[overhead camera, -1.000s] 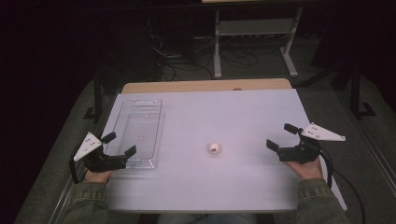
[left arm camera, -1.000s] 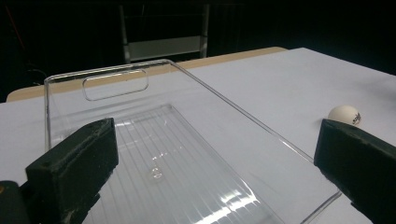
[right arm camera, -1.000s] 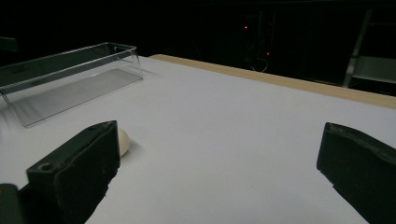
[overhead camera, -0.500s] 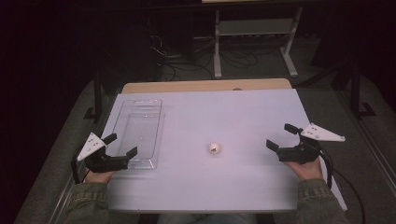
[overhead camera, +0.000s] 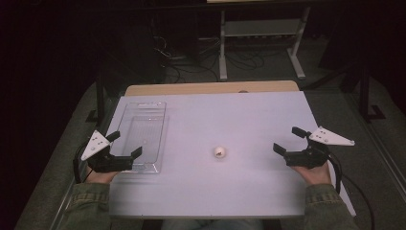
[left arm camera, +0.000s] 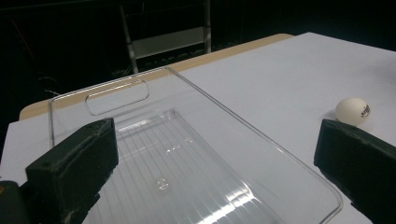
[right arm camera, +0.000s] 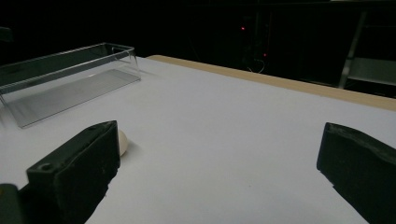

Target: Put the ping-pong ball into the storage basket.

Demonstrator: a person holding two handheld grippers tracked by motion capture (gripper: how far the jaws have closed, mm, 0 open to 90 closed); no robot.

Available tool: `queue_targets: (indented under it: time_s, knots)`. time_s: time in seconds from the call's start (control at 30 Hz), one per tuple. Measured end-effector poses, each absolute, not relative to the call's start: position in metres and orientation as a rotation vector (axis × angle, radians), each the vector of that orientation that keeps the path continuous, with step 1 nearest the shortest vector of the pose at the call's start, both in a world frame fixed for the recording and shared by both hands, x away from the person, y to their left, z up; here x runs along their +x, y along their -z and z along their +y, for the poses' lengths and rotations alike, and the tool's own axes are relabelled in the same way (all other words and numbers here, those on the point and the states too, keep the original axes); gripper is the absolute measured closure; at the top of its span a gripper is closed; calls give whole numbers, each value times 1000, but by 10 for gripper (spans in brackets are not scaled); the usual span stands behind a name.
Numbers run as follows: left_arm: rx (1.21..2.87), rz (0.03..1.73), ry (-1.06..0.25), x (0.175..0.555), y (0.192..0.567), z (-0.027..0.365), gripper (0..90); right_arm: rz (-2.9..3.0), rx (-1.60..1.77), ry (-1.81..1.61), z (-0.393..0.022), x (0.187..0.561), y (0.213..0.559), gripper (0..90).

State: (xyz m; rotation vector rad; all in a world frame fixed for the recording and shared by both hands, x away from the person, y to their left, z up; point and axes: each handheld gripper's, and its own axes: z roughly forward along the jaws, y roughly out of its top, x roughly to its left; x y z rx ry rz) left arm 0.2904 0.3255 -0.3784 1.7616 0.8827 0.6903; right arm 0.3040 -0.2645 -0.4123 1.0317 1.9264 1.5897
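Black jaws stand wide apart on the right hand-held gripper [overhead camera: 291, 140], which rests at the near right of the counter [overhead camera: 249, 115] with nothing between them; the left hand-held gripper [overhead camera: 125, 144] is likewise spread, its jaws either side of the near end of a clear plastic tray [overhead camera: 141, 129] at the near left, not touching it as far as I can tell. Between the two, nearer the right one, a small white ball [overhead camera: 219, 152] sits alone on the white surface, well apart from the tray. It looks like a table-tennis ball [left arm camera: 353, 111]: very light, thin-shelled, smooth and apt to roll or squirt out under a pinch. The best hold is probably across its widest middle, jaws level and closing gently, so it neither pops free nor dents.
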Motion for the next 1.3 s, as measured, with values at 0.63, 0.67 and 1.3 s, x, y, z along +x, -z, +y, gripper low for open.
queue_targets:
  time_s: [0.63,0.67,1.3]
  knots:
    - [1847,818,-671,298,359,310,0,1922,1032,-1595,-265,304,412,0]
    - [1852,808,-681,298,358,310,0,1924,1030,-1595,-265,304,411,0]
    - [1935,734,-608,308,341,293,0,1925,1029,-1596,-265,304,411,0]
